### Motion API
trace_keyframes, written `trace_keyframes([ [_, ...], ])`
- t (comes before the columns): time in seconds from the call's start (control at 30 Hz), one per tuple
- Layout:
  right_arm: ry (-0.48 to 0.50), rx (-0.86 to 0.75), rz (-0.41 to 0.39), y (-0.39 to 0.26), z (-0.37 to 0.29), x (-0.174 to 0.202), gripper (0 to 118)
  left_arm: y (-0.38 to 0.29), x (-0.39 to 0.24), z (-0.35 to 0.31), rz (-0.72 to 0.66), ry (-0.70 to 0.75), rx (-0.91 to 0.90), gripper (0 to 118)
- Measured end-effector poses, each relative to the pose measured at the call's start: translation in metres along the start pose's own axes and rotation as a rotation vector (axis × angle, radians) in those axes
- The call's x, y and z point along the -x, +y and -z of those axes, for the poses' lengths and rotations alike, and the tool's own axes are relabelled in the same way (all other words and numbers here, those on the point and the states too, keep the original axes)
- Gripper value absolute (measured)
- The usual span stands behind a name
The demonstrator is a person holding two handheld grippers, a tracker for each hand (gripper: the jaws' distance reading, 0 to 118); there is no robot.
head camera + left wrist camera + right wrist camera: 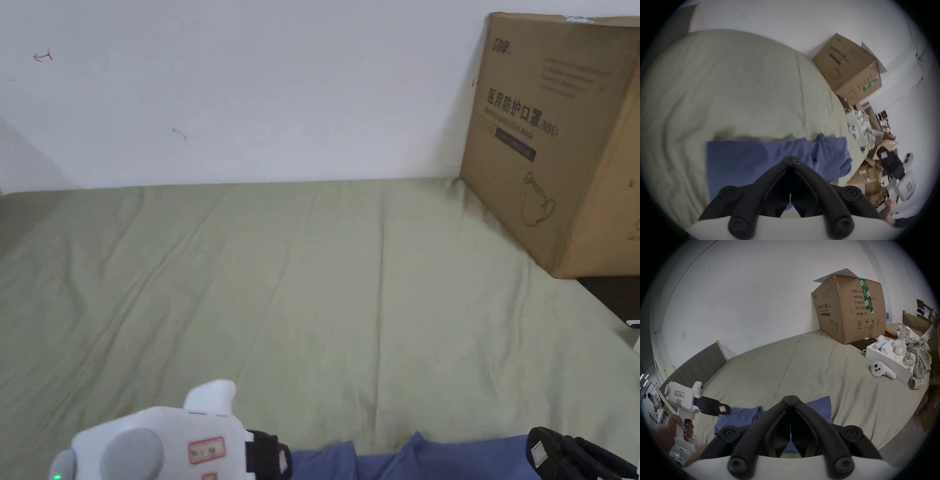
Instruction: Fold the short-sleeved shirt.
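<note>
On the bed's olive-green sheet (786,366), near its front edge, lies the blue short-sleeved fabric shirt (753,155), folded flat. Left hand-held gripper (791,160): jaws closed together, nothing between them, above the shirt. Right hand-held gripper (790,398): same, jaws closed and empty. Large brown cardboard box (556,137) stands at the far right against the wall.
</note>
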State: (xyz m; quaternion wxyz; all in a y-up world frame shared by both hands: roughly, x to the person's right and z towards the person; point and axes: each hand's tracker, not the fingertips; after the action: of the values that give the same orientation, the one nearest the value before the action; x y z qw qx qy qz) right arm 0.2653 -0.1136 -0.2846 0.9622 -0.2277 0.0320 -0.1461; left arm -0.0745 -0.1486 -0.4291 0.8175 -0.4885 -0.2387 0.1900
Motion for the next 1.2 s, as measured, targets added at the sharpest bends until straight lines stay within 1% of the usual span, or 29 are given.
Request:
trace_keyframes([
  [0.07, -0.001, 0.001, -0.004, -0.001, -0.001, -0.001, 0, -0.005, -0.017, 0.029, 0.067, 0.012, 0.056, 0],
  [0.1, -0.016, -0.003, -0.039, -0.001, -0.003, 0.0, 0, -0.012, -0.023, 0.045, 0.11, 0.038, 0.09, 0],
  [0.13, -0.041, -0.009, -0.093, -0.002, -0.004, 0.002, 0, -0.016, -0.032, 0.064, 0.136, 0.053, 0.139, 0],
  [0.2, -0.058, -0.005, -0.142, -0.003, -0.005, 0.005, 0, -0.026, -0.044, 0.096, 0.175, 0.055, 0.229, 0],
  [0.23, -0.053, -0.002, -0.139, -0.003, -0.005, 0.005, 0, -0.035, -0.046, 0.103, 0.221, 0.071, 0.24, 0],
  [0.27, -0.047, 0.0, -0.133, -0.003, -0.005, 0.006, 0, -0.035, -0.048, 0.103, 0.237, 0.079, 0.197, 0],
  [0.3, -0.036, 0.004, -0.127, -0.001, -0.006, 0.007, 0, -0.031, -0.048, 0.098, 0.214, 0.07, 0.185, 0],
  [0.37, -0.022, 0.003, -0.116, 0.0, -0.007, 0.009, 0, -0.026, -0.04, 0.082, 0.113, 0.001, 0.186, 0],
  [0.4, -0.018, 0.001, -0.114, 0.0, -0.007, 0.01, 0, -0.024, -0.036, 0.071, 0.062, -0.109, 0.175, 0],
  [0.43, -0.014, -0.002, -0.115, 0.001, -0.007, 0.011, 0, -0.022, -0.033, 0.058, 0.007, -0.26, 0.18, 0],
  [0.47, -0.01, -0.005, -0.118, 0.002, -0.006, 0.012, 0, -0.021, -0.031, 0.045, -0.034, -0.358, 0.167, 0],
  [0.5, -0.006, -0.006, -0.124, 0.003, -0.005, 0.014, 0, -0.021, -0.023, 0.023, -0.045, -0.409, 0.129, 0],
  [0.53, -0.004, -0.005, -0.129, 0.004, -0.004, 0.016, 0, -0.018, -0.019, 0.003, -0.035, -0.42, 0.088, 0],
  [0.6, 0.002, -0.004, -0.131, 0.008, -0.005, 0.018, 0, -0.009, -0.002, -0.031, -0.03, -0.384, 0.021, 0],
  [0.7, 0.013, -0.013, -0.125, 0.01, -0.007, 0.021, 0, 0.002, 0.054, -0.076, -0.108, -0.326, -0.045, 0],
  [0.73, 0.014, -0.014, -0.126, 0.011, -0.007, 0.022, 0, 0.005, 0.076, -0.086, -0.137, -0.324, -0.045, 14],
  [0.77, 0.017, -0.014, -0.126, 0.011, -0.006, 0.023, 0, 0.006, 0.095, -0.095, -0.184, -0.314, -0.035, 67],
  [0.8, 0.021, -0.012, -0.126, 0.011, -0.005, 0.024, 0, 0.006, 0.114, -0.1, -0.226, -0.293, -0.039, 110],
  [0.83, 0.024, -0.007, -0.126, 0.01, -0.004, 0.025, 0, 0.004, 0.131, -0.1, -0.261, -0.272, -0.025, 118],
  [0.87, 0.027, -0.003, -0.126, 0.01, -0.003, 0.027, 0, 0.0, 0.144, -0.1, -0.292, -0.288, -0.021, 117],
  [0.9, 0.029, 0.002, -0.125, 0.009, -0.001, 0.029, 0, -0.009, 0.151, -0.1, -0.326, -0.333, -0.082, 118],
  [0.93, 0.033, 0.006, -0.121, 0.007, 0.0, 0.03, 0, -0.013, 0.162, -0.092, -0.365, -0.367, -0.069, 118],
  [1.0, 0.04, 0.017, -0.112, 0.004, 0.003, 0.034, 0, -0.022, 0.176, -0.075, -0.428, -0.388, -0.058, 118],
  [1.07, 0.048, 0.038, -0.105, 0.002, 0.005, 0.038, 0, -0.032, 0.192, -0.063, -0.453, -0.455, -0.008, 118],
  [1.1, 0.051, 0.047, -0.107, 0.001, 0.006, 0.039, 0, -0.036, 0.192, -0.047, -0.471, -0.512, 0.04, 118],
  [1.17, 0.051, 0.062, -0.122, 0.0, 0.009, 0.042, 0, -0.039, 0.212, -0.005, -0.522, -0.583, 0.143, 118],
  [1.2, 0.049, 0.069, -0.129, 0.0, 0.01, 0.044, 0, -0.038, 0.207, 0.002, -0.516, -0.656, 0.12, 118],
])
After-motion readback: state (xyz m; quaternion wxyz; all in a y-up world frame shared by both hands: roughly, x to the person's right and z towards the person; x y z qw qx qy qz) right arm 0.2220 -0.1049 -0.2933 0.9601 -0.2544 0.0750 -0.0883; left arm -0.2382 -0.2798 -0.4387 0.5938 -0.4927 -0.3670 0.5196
